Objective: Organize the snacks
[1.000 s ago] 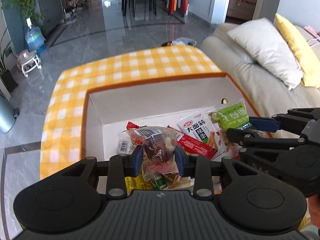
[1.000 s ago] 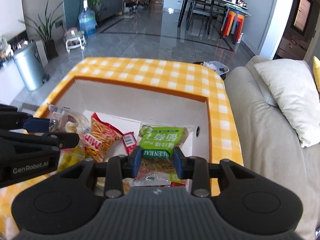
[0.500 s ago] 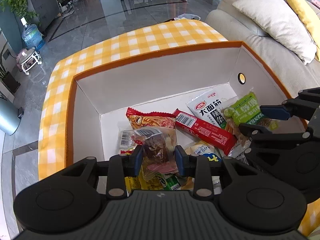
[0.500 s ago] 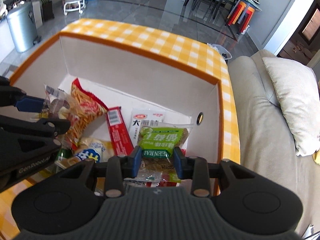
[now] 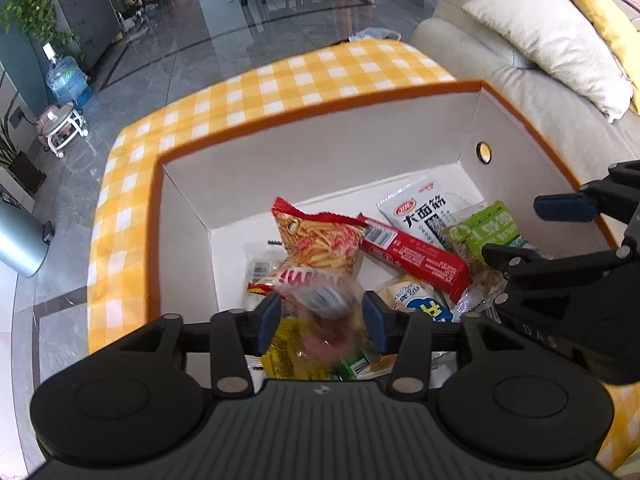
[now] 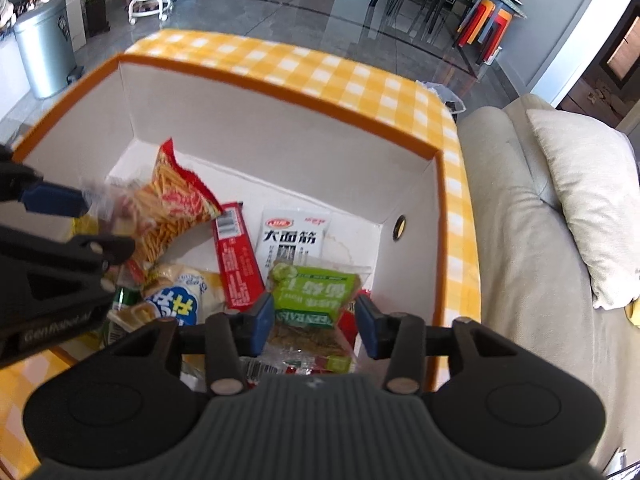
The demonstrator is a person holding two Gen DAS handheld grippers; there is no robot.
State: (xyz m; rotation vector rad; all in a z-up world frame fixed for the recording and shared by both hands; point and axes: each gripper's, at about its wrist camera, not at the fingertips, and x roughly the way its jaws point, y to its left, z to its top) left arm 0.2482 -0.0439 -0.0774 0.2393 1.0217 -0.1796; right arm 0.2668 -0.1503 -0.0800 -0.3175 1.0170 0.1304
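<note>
A white box with an orange rim (image 5: 320,120) (image 6: 280,92) sits on a yellow checked cloth and holds several snack packets. My left gripper (image 5: 320,318) has its pads apart; a clear packet with a dark snack (image 5: 324,312) is blurred between them and seems to be dropping. My right gripper (image 6: 314,318) has its pads spread beside the green packet (image 6: 316,296), which lies over the snacks in the box's right corner. Below lie an orange-red chip bag (image 5: 320,248) (image 6: 172,212), a red bar (image 5: 416,256) (image 6: 236,256) and a white packet (image 5: 424,212) (image 6: 292,236).
A beige sofa (image 6: 540,220) with a white cushion (image 5: 548,40) stands right of the box. A grey bin (image 6: 44,52), a water bottle (image 5: 66,80) and a small stool (image 5: 60,128) stand on the tiled floor to the left.
Both grippers lowered toward the box and spread their fingers. The clear packet slips from the left pads; the green packet has left the right pads and lies in the box.
</note>
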